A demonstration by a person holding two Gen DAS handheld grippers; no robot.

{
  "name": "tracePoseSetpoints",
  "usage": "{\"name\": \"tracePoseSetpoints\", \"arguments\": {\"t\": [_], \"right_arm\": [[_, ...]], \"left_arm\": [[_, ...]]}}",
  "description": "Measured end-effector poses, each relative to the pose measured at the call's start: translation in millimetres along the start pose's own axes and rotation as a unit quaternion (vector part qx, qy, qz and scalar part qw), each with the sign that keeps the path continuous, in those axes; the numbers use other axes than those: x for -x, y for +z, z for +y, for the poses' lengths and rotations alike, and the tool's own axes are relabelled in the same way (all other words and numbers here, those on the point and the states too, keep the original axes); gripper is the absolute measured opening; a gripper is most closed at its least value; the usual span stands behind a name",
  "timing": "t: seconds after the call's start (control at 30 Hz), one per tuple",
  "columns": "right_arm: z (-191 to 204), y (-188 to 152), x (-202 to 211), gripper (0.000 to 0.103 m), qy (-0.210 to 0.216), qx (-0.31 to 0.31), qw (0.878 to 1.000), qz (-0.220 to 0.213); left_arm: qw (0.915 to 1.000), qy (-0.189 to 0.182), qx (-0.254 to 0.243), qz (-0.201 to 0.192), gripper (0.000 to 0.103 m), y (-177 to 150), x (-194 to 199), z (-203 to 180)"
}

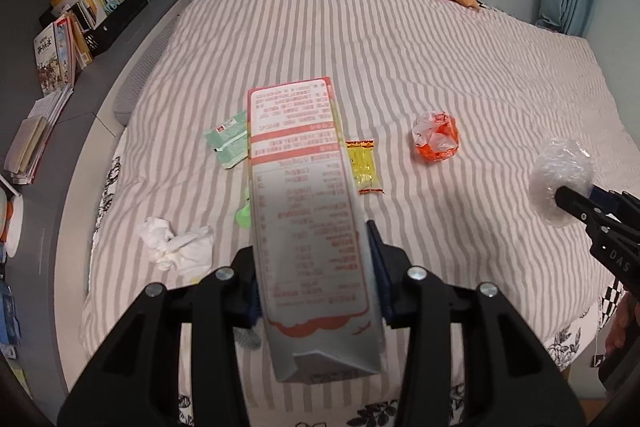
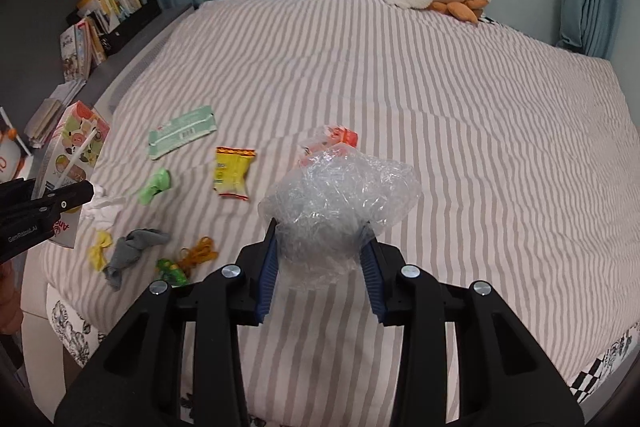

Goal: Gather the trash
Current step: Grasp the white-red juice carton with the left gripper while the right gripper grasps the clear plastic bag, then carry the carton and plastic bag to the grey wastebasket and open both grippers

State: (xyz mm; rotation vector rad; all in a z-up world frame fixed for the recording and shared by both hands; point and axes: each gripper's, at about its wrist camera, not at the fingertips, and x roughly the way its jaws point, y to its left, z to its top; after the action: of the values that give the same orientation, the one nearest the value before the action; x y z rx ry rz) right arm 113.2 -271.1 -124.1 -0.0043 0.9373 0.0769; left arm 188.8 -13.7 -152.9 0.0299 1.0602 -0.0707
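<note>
1. The left gripper (image 1: 316, 263) clamps a tall white drink carton with red print (image 1: 304, 211), above the grey-striped bed (image 1: 440, 67).
2. The right gripper (image 2: 320, 267) pinches a crumpled clear plastic wad (image 2: 340, 195) above that bed.

Trash up off the striped bed, more scattered below!
Red-and-white carton (image 1: 312, 227) held lengthwise, tilted; crumpled clear plastic wad (image 2: 340, 195) raised; green packet (image 2: 182, 137), yellow wrapper (image 2: 233, 173), white tissue (image 1: 176, 247) lying flat.
</note>
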Motion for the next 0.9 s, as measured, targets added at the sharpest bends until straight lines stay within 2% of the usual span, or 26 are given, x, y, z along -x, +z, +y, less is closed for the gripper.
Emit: {"name": "tracePoseSetpoints", "arguments": {"t": [0.2, 0.4, 0.5, 0.6, 0.67, 0.7, 0.77, 0.83, 0.9], "right_arm": [[54.6, -4.3, 83.3, 0.036, 0.025, 0.036, 0.998, -0.038], [112.7, -19.8, 127.7, 0.036, 0.07, 0.076, 0.993, -0.061], [150.1, -30.8, 140.9, 0.036, 0.109, 0.117, 0.985, -0.065], [183.4, -38.9, 151.5, 0.036, 0.156, 0.167, 0.972, -0.063], [212.2, -47.3, 160.8, 0.036, 0.19, 0.217, 0.955, -0.064], [229.1, -52.7, 165.0, 0.036, 0.212, 0.248, 0.943, -0.063], [260.7, -62.0, 170.7, 0.036, 0.247, 0.298, 0.92, -0.058], [297.9, -82.3, 179.5, 0.036, 0.288, 0.353, 0.889, -0.048], [336.6, -106.0, 190.5, 0.036, 0.331, 0.409, 0.85, -0.039]], "left_arm": [[0.9993, -0.001, 0.014, -0.034, 0.042, -19.3, 85.6, 18.0], [0.9973, -0.001, 0.033, -0.066, 0.043, -55.1, 150.0, 41.6], [0.9953, 0.017, 0.053, -0.079, 0.043, -77.6, 174.1, 53.5], [0.9891, 0.049, 0.103, -0.094, 0.043, -111.1, 201.6, 71.1], [0.9809, 0.077, 0.146, -0.102, 0.043, -137.9, 221.5, 83.0], [0.9758, 0.093, 0.168, -0.104, 0.043, -150.9, 230.4, 89.5], [0.96, 0.13, 0.224, -0.105, 0.043, -184.8, 250.3, 103.2], [0.9383, 0.168, 0.285, -0.102, 0.043, -224.1, 271.5, 116.7], [0.9107, 0.208, 0.343, -0.098, 0.043, -267.0, 294.3, 128.8]]}}
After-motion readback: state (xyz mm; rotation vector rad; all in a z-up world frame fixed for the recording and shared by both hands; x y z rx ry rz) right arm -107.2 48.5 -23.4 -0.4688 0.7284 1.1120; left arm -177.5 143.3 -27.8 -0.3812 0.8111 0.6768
